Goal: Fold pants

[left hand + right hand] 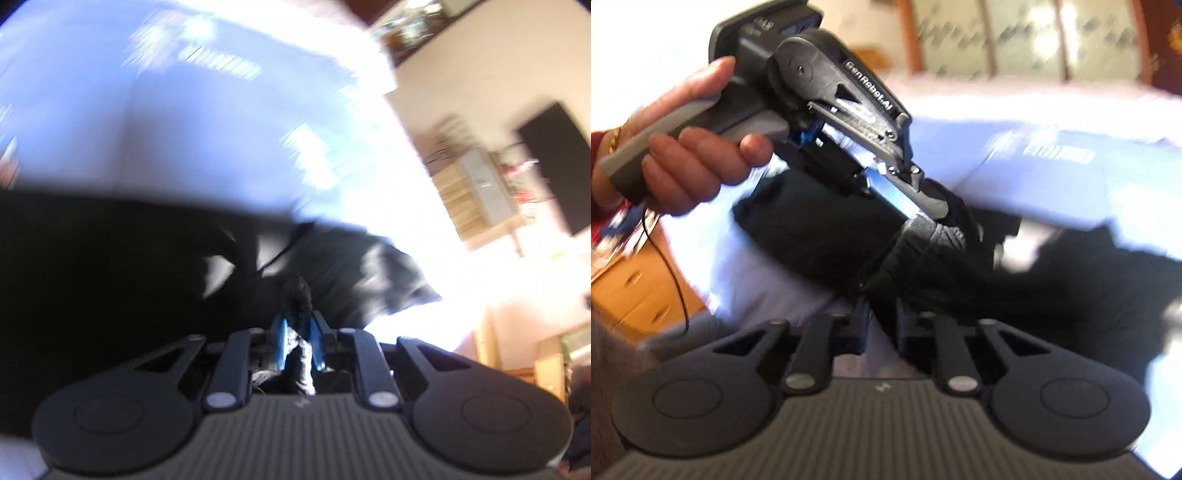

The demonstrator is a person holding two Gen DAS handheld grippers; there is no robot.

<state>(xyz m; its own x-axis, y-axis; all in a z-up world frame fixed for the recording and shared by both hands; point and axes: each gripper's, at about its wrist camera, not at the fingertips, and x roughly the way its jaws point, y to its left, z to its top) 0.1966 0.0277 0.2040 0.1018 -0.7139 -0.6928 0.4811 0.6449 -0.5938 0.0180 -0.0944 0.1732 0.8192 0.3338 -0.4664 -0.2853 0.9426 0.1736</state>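
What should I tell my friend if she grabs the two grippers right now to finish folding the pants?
Left gripper: shut on a bunched bit of the black pants.
Right gripper: shut on the pants too, close beside the left gripper; a hand holds the left one's handle.
Where: the pants lie on the pale blue sheet, with the pinched part pulled up.
Done: both grips taken. No finished fold shows; the pictures are blurry.
Left: carry the held edge over, lay it flat, let go, fold again.
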